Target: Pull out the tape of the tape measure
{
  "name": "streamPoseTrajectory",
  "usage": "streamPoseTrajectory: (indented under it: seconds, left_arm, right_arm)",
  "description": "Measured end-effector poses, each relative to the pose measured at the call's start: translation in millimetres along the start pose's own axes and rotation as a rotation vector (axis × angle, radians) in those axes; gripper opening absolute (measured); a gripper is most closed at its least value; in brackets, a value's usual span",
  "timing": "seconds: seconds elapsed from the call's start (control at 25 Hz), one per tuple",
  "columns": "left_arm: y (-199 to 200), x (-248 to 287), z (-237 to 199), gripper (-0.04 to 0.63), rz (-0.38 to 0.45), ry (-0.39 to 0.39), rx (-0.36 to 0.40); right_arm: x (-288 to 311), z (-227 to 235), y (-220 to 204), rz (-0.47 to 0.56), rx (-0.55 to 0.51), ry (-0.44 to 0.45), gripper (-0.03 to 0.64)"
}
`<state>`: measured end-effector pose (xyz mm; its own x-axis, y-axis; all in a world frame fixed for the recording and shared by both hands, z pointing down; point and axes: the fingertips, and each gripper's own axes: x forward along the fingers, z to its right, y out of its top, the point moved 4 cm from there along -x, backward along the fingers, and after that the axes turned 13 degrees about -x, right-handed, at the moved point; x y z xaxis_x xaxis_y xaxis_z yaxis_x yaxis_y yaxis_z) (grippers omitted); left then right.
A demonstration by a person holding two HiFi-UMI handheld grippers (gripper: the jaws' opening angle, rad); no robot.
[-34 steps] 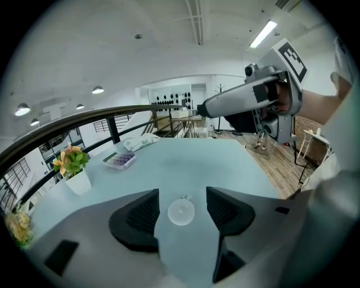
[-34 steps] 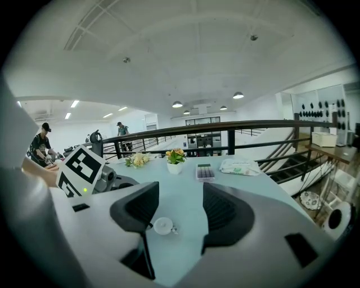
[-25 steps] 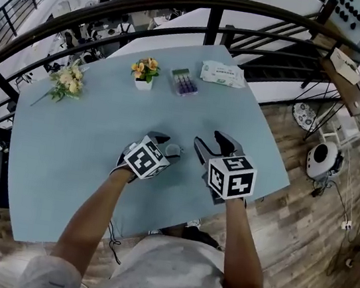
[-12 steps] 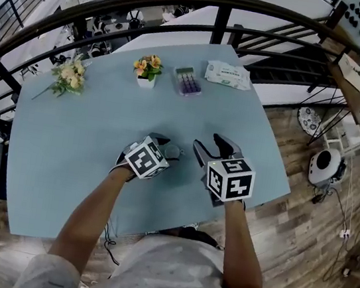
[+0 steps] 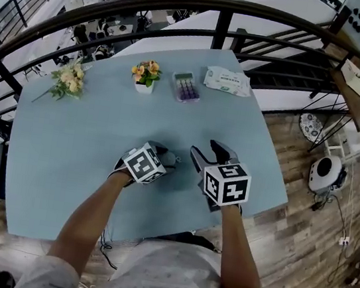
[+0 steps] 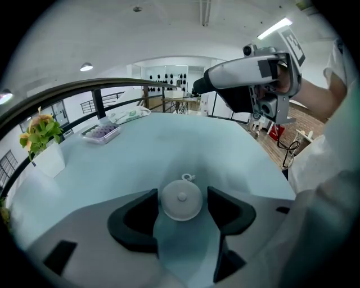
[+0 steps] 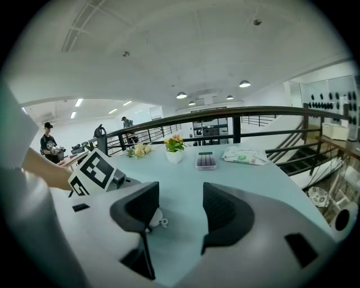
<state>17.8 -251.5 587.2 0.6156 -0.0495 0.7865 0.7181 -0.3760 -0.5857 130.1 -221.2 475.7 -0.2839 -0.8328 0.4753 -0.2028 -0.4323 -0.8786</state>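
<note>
A small round white tape measure point(image 6: 181, 199) lies flat on the pale blue table point(image 5: 72, 150), its little ring tab point(image 6: 187, 178) pointing away from me. My left gripper point(image 6: 181, 207) stands open around it, one jaw on each side with a thin gap at both. In the head view the tape measure point(image 5: 171, 156) peeks out just past the left gripper point(image 5: 164, 158). My right gripper point(image 5: 206, 149) hangs open just to the right, holding nothing. In the right gripper view the tape measure point(image 7: 156, 217) is half hidden behind the right gripper's point(image 7: 180, 211) left jaw.
At the far side of the table stand a small white flower pot point(image 5: 145, 75), a clear box of purple items point(image 5: 186, 86) and a pack of wipes point(image 5: 226, 80). A loose flower bunch point(image 5: 66, 80) lies far left. A dark railing point(image 5: 217, 28) runs behind the table.
Both grippers have hardly moved; they sit slightly nearer to me in the head view. The tape measure stays between the left jaws.
</note>
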Motion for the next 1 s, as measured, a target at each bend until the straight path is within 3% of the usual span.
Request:
streamPoseTrajectory:
  seconds: [0.4,0.72,1.0]
  left_arm:
    - [1.5,-1.6,-5.7,0.218,0.023,0.016,-0.039]
    - [0.4,-6.5,-5.5,0.212,0.031,0.064,-0.069]
    - [11.0,-34.1,-8.4,0.213,0.096,0.119,-0.121]
  right_arm:
    - [7.4,3.2,-1.7,-0.013,0.008,0.017,0.229]
    - [7.5,5.9,7.1,0.023,0.024,0.03,0.229]
    - [12.2,-0.1,13.6,0.05,0.059,0.089,0.229]
